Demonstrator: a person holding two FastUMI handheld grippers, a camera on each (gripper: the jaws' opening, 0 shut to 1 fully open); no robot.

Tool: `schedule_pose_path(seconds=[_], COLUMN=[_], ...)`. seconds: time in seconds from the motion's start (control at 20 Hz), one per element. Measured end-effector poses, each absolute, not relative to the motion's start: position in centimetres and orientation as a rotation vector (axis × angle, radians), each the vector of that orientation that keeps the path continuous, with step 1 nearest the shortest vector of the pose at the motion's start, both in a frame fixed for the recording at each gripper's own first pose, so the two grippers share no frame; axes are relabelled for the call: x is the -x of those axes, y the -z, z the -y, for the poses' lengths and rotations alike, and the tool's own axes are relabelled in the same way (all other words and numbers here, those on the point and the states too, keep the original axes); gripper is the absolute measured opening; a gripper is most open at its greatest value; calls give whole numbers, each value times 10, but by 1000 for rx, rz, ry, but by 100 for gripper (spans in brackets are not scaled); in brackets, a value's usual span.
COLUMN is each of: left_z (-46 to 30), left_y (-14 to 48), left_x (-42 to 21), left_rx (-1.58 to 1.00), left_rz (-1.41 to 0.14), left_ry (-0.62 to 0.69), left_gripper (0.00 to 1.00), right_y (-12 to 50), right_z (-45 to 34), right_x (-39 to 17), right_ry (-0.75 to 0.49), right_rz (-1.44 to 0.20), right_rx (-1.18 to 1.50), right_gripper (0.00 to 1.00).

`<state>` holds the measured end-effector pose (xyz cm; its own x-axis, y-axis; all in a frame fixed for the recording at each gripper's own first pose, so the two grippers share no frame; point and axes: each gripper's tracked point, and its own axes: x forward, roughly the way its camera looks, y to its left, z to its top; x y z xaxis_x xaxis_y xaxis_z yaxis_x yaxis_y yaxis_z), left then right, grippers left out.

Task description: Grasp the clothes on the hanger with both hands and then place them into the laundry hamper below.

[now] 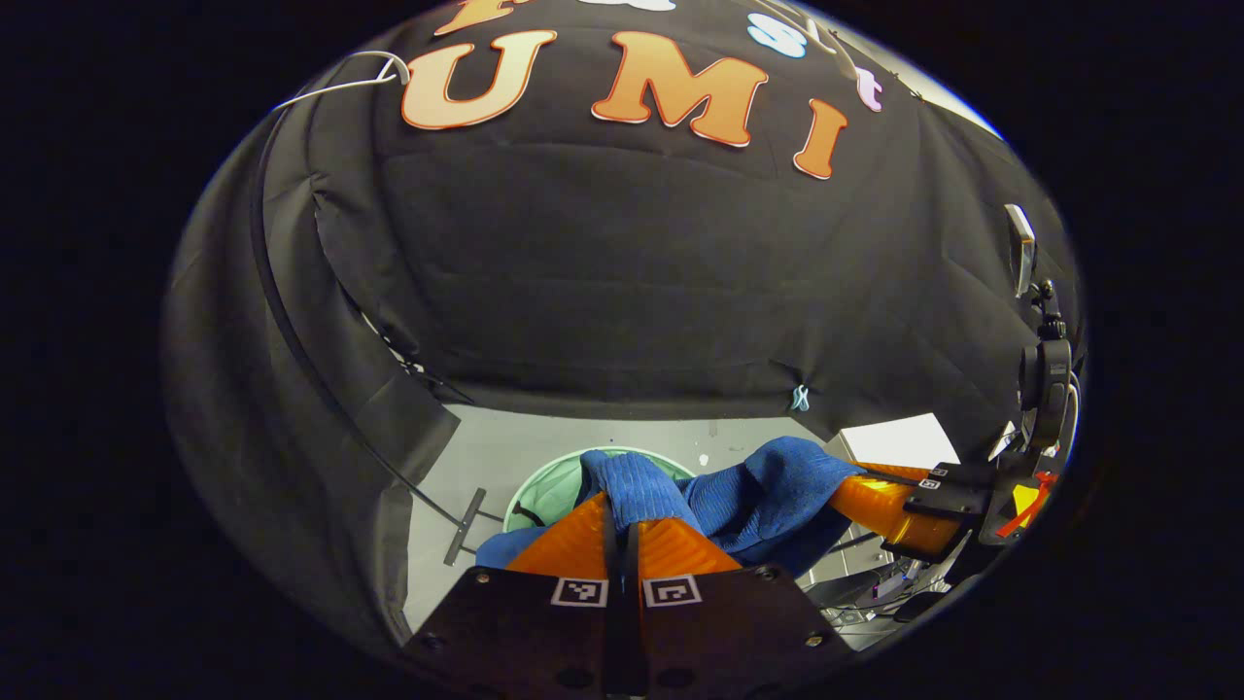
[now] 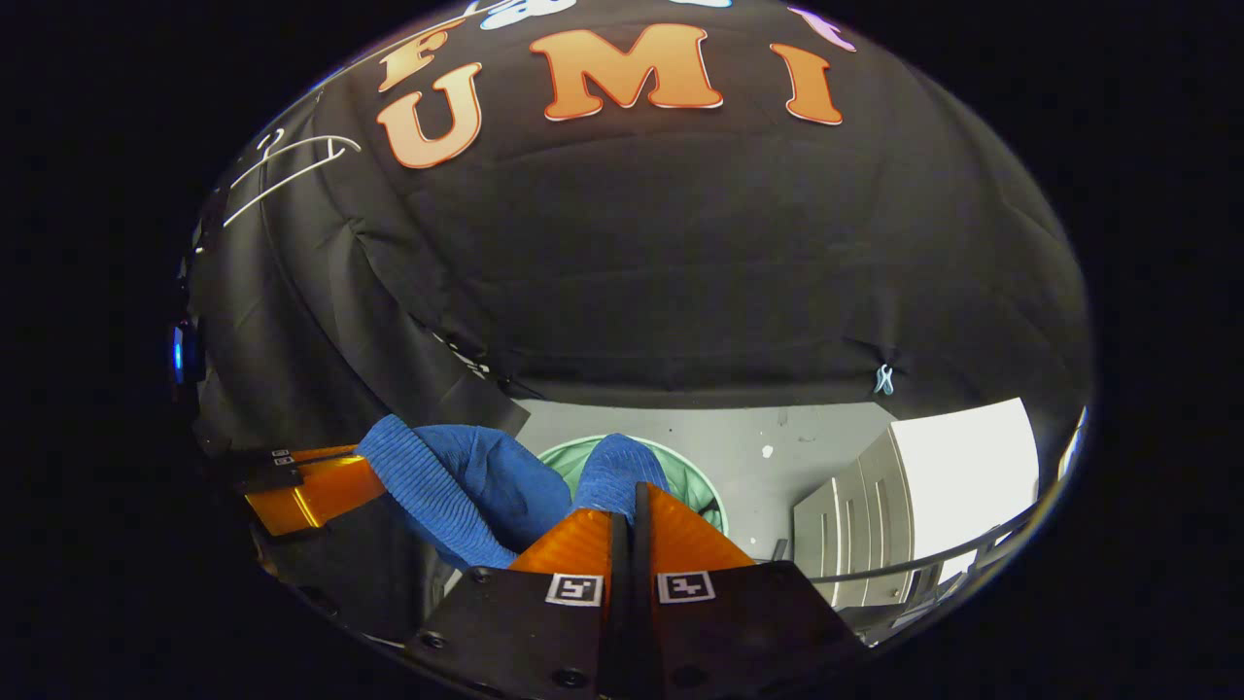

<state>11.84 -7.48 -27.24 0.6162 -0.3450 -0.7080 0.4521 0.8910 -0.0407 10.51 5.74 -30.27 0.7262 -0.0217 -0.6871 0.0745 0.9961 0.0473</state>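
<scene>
**Blue garment carried between both grippers above the hamper**

A blue garment is held clamped at two points. In the left gripper view, the left gripper has its orange fingers brought together on a bunched fold of the cloth, and the right gripper is seen farther off at the right, its fingers buried in the other end. In the right gripper view the same arrangement is confirmed: the right gripper is closed on a fold, with almost no gap between the fingers.

The cloth is slung between the two grips, sagging in the middle, which keeps it gathered rather than trailing. The pale green laundry hamper stands on the grey floor below and just beyond the fingertips, near the foot of the black wall; its open mouth is partly covered by the hanging cloth. A white hanger hangs bare high on the wall.

Open floor is seen around the hamper's rim; a white cabinet stands well apart towards the right. The release is judged to need both ends brought over the rim first, or an end may drape outside.
</scene>
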Motion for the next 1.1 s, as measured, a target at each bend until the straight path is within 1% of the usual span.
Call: schedule_pose_path(seconds=[0.3, 0.5, 0.6, 0.65, 0.7, 0.75, 0.8, 0.85, 0.9, 0.95, 1.0, 1.05, 1.1], left_z=[62, 55, 48, 45, 43, 41, 40, 38, 36, 34, 32, 31, 29], left_y=[315, 327, 334, 337, 341, 347, 349, 354, 352, 352, 352, 352, 350], left_x=[-114, -112, -110, -107, -106, -103, -101, -98, -97, -97, -100, -101, -102], left_rx=[-176, -198, -225, -227, -222, -214, -210, -209, -210, -213, -217, -211, -201], left_rz=[-905, -975, -1001, -1016, -1030, -1047, -1064, -1080, -1084, -1082, -1076, -1072, -1072], left_ry=[435, 417, 400, 395, 388, 379, 372, 372, 372, 368, 360, 357, 351], left_gripper=[0, 2, 3, 4, 6, 7, 13, 14, 24, 34, 44, 46, 57], right_y=[345, 356, 357, 355, 353, 351, 350, 350, 350, 352, 353, 354, 355], right_z=[-53, -54, -55, -58, -55, -52, -49, -48, -46, -45, -48, -48, -47], right_x=[-95, -93, -91, -93, -94, -94, -93, -92, -91, -92, -90, -89, -87], right_ry=[80, 114, 106, 100, 99, 109, 105, 107, 110, 116, 110, 115, 115], right_rz=[-877, -929, -934, -925, -917, -913, -911, -914, -911, -910, -911, -914, -914], right_rx=[-56, -106, -128, -138, -139, -128, -126, -123, -118, -115, -124, -124, -123], right_gripper=[8, 8, 10, 4, 20, 19, 20, 33, 31, 44, 36, 43, 50])
